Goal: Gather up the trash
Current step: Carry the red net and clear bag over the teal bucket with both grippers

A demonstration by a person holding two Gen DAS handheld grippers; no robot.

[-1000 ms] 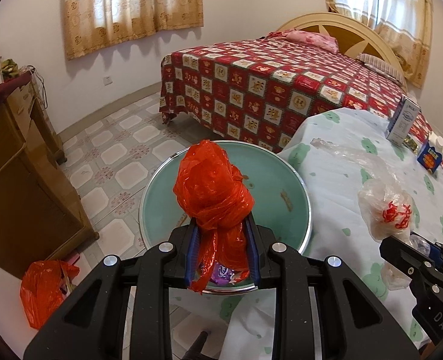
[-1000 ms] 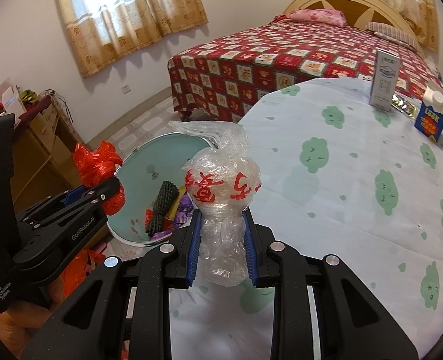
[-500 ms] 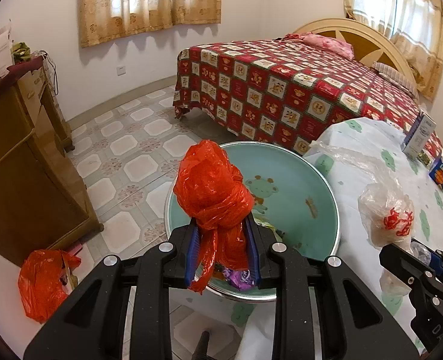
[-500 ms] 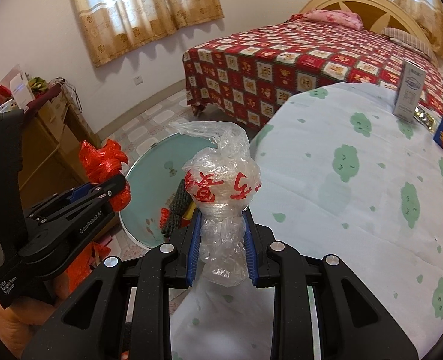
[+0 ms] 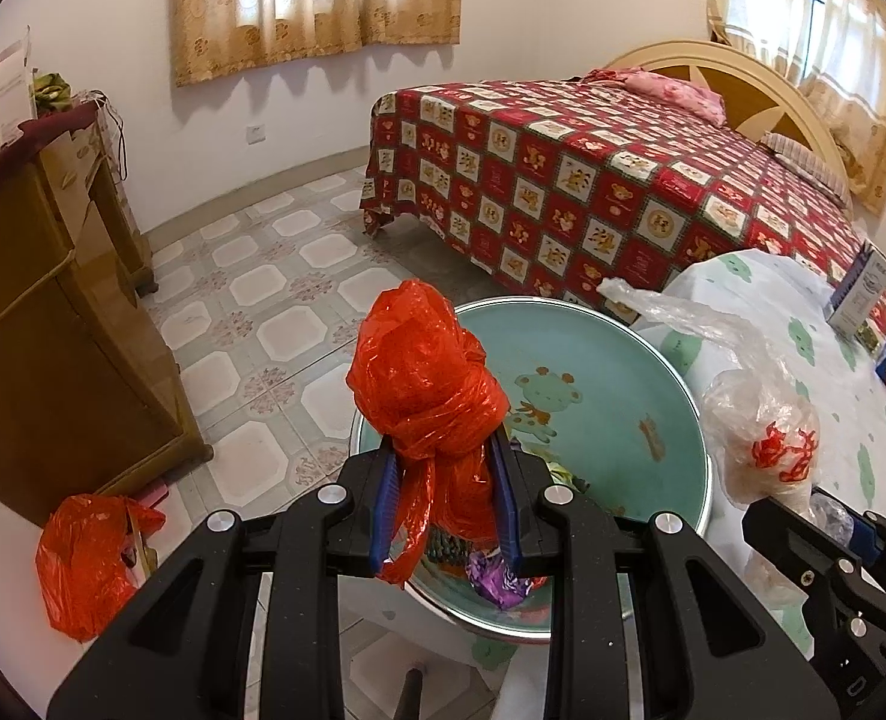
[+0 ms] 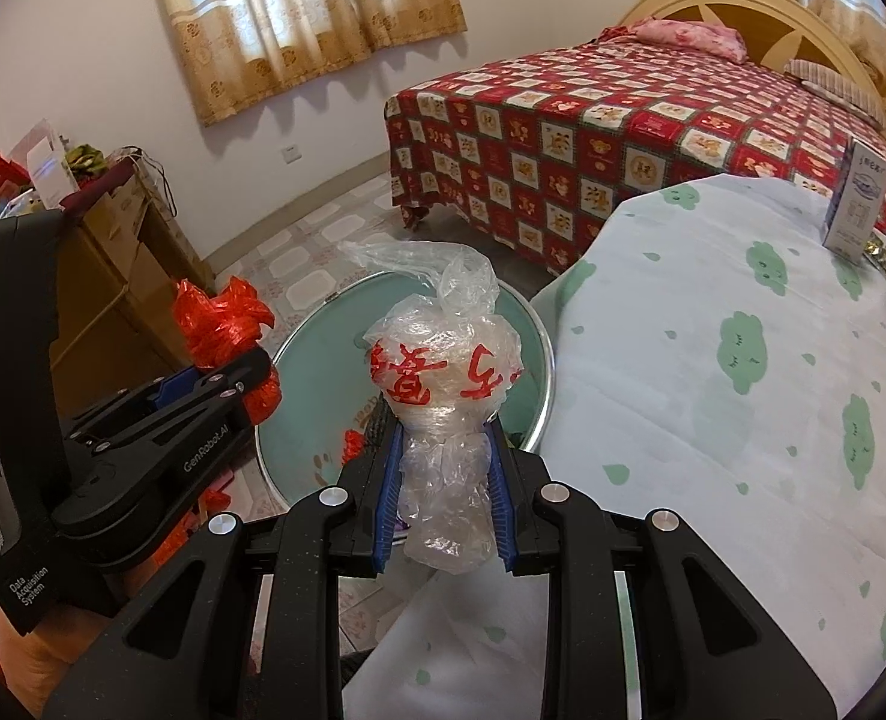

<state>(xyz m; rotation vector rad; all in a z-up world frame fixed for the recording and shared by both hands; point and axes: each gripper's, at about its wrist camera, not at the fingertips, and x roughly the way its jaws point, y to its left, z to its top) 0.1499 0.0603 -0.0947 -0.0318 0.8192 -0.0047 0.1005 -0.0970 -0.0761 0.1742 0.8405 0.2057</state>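
The left gripper [image 5: 443, 504] fingers clamp a red bag [image 5: 425, 384]; the right gripper [image 6: 443, 498] fingers clamp a clear bag [image 6: 443, 372]. Both hang over the green basin [image 5: 617, 384], between the table [image 6: 713, 420] and a wooden cabinet [image 5: 35, 324].

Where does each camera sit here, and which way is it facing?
Left wrist: on the left gripper, looking along its fingers at the clamped red bag, above the green basin.
Right wrist: on the right gripper, facing its clamped clear bag; the left gripper shows at left.
Shared: basin, both bags, bed, table.
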